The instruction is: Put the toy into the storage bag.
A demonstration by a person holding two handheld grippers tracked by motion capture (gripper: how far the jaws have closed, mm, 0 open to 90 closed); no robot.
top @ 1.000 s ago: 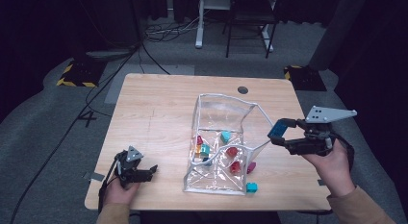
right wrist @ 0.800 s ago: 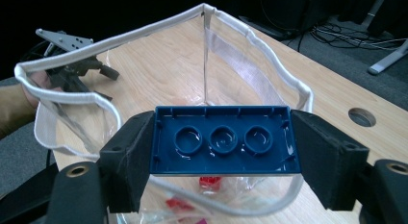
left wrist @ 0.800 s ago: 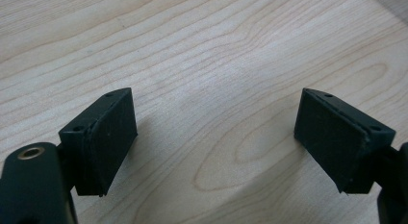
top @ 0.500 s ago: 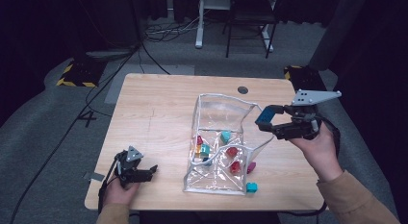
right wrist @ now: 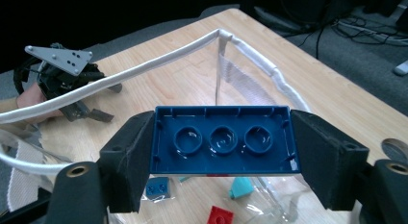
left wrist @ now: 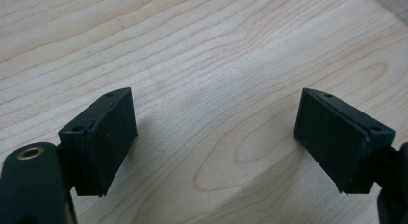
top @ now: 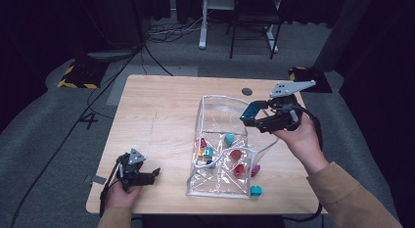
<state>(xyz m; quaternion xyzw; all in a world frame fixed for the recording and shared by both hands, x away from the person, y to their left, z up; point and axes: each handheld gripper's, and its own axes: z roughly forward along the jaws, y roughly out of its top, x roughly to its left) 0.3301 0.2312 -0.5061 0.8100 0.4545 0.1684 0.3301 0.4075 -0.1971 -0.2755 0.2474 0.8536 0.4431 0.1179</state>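
Right gripper (top: 249, 115) clamping a dark blue brick (right wrist: 222, 140) endwise above the clear bag's (top: 215, 181) open mouth, poised for a drop among the bricks inside, while the left gripper (top: 147, 176) rests wide open on the table (top: 156, 115), idle.

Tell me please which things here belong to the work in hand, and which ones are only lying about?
Belong to the work:
- blue brick, held in the right gripper
- clear bag, open, with small bricks inside
- teal brick on the table beside the bag

Only lying about:
- left gripper, open, low over bare table
- chair and floor cables behind
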